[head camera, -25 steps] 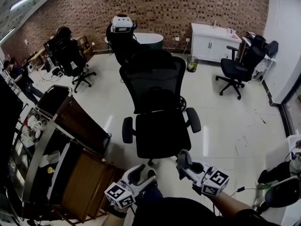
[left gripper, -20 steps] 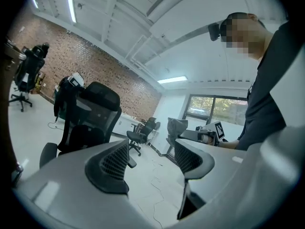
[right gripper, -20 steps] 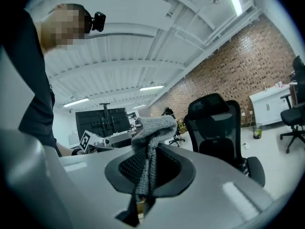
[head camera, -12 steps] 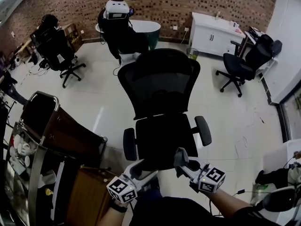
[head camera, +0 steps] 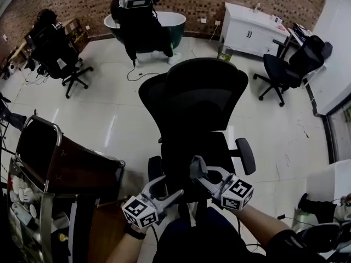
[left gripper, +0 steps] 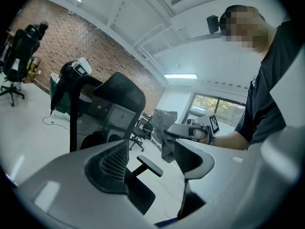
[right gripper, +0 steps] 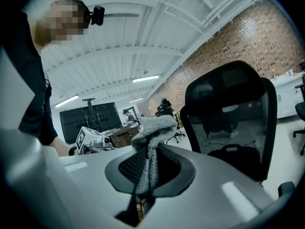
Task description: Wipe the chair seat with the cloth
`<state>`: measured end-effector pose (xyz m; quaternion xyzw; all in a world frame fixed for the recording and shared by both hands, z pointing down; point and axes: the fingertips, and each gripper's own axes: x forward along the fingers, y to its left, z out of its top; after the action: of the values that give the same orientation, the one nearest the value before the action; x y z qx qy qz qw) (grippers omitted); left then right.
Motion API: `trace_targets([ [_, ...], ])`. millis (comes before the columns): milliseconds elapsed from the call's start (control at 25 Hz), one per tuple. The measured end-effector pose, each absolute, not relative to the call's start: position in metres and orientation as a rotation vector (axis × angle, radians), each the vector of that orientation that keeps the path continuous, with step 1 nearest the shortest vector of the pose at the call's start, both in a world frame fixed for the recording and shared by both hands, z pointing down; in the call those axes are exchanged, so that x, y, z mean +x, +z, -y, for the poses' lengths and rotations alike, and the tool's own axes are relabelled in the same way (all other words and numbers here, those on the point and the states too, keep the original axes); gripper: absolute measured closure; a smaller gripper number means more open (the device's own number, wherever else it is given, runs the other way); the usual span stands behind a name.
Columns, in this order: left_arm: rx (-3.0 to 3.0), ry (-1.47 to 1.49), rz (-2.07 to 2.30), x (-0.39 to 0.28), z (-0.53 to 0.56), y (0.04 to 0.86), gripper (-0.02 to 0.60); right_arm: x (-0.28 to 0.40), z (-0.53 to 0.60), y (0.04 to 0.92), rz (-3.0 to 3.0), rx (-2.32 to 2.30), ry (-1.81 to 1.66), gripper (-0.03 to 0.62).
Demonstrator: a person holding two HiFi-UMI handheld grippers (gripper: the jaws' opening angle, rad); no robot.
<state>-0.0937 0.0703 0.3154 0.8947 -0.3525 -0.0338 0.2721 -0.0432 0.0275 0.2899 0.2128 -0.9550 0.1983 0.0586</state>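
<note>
A black mesh office chair stands in front of me, its seat just beyond both grippers. My right gripper is shut on a grey cloth and hovers over the seat's front edge. In the right gripper view the cloth hangs bunched between the closed jaws of the gripper. My left gripper is open and empty at the seat's front left. The left gripper view shows its jaws apart, with the cloth and the chair back ahead.
A dark wood and metal cart stands close on the left. Other black chairs stand at the back left and right. A green tub, a white cabinet and a small bin line the brick wall.
I have come closer to the chair. Both grippers have moved forward from short of the seat to its front edge, the right one still holding the cloth.
</note>
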Motion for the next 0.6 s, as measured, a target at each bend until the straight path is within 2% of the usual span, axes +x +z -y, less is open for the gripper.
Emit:
trace_targets([
  [280,2.354,-0.073,1.004,-0.104,-0.031,0.335,0.258,-0.064,0.009,0.342,2.818,0.55,0.671,0.565],
  [600,2.187,-0.068,1.052,-0.117,0.001,0.412,0.256,-0.106,0.055,0.495,2.557,0.367,0.607,0.565],
])
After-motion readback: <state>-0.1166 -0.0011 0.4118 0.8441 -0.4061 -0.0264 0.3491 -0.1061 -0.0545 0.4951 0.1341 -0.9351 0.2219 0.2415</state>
